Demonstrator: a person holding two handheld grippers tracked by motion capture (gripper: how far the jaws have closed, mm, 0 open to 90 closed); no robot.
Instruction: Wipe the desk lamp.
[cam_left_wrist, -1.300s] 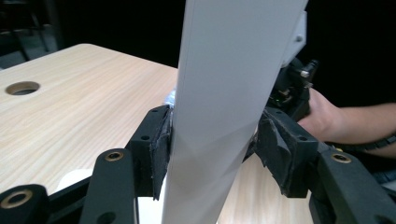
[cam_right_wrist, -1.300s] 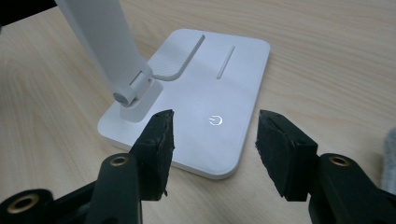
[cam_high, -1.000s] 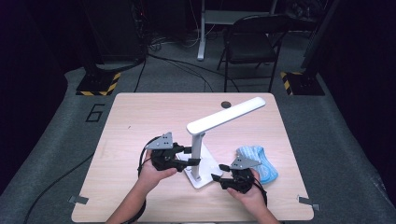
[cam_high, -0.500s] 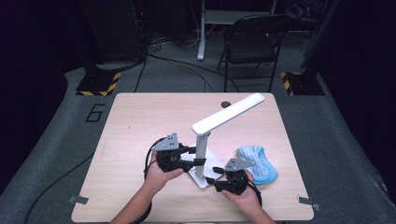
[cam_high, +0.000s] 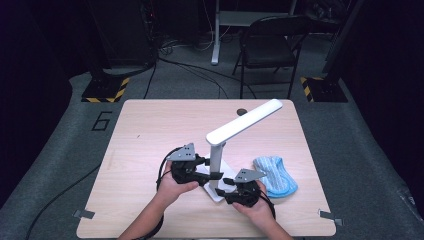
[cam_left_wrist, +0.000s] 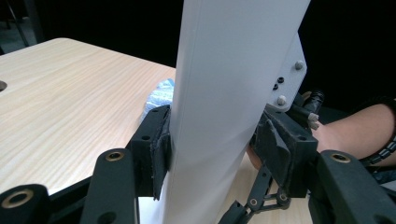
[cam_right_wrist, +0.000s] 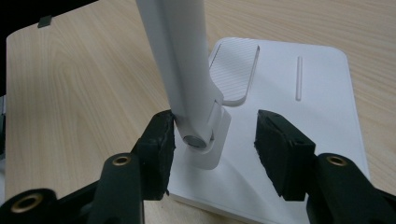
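My left tongs (cam_left_wrist: 212, 154) pinch the white desk lamp's post (cam_left_wrist: 224, 93) on the tabletop (cam_high: 150, 130), my right tongs (cam_right_wrist: 215, 140) are spread around its hinge (cam_right_wrist: 198, 137), and folding isn't done yet.

The far and left parts of the surface (cam_high: 150, 130) lie bare, so I have wide room to pass there. Near me it is crowded — the lamp's post (cam_high: 216, 160) stands upright between my two hands, and its slanted head (cam_high: 245, 121) overhangs the middle, blocking any high pass toward the far right. The lamp's flat base (cam_right_wrist: 299, 93) covers the spot in front of my right hand-held gripper (cam_high: 235, 187), with the hinge (cam_right_wrist: 201, 135) against one jaw and a gap beside the other. My left hand-held gripper (cam_high: 207, 169) has the post between its jaws. To the right a blue cloth (cam_high: 274, 175) lies just beside my right hand — beyond it, a bare strip to the edge.
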